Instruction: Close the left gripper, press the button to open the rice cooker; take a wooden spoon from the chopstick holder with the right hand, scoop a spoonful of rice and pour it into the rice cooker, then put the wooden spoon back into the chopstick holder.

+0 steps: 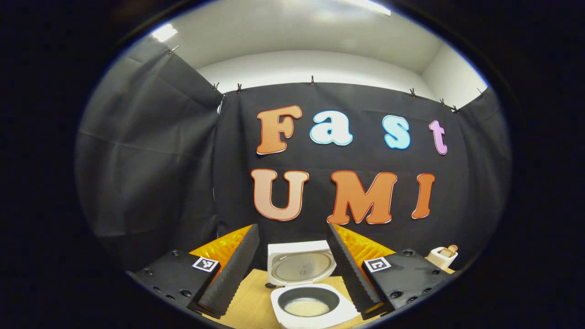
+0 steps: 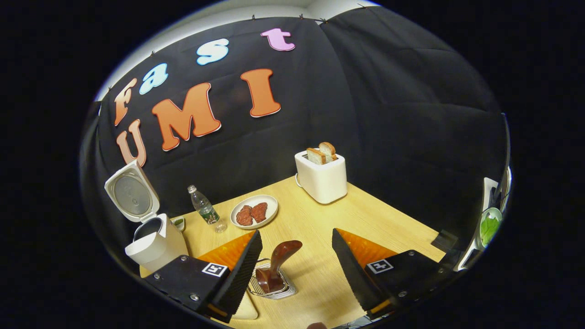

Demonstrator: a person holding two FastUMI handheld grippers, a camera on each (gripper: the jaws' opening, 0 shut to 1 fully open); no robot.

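Spread wide at the bottom of the right gripper view, the right gripper point(image 2: 296, 269) grips nothing; the wooden spoon point(image 2: 279, 265) stands in the wire chopstick holder point(image 2: 274, 287) between its fingers. At lower left stands the rice cooker point(image 2: 153, 242), lid up. Beyond lie a bottle point(image 2: 204, 211), a plate of meat point(image 2: 254, 211) and a toaster point(image 2: 321, 176). The left gripper point(image 1: 292, 269), spread too, frames the cooker from above, rice in its pot.

Toaster point(image 2: 321, 180) with bread, plate point(image 2: 254, 211) of meat, water bottle point(image 2: 204, 209)
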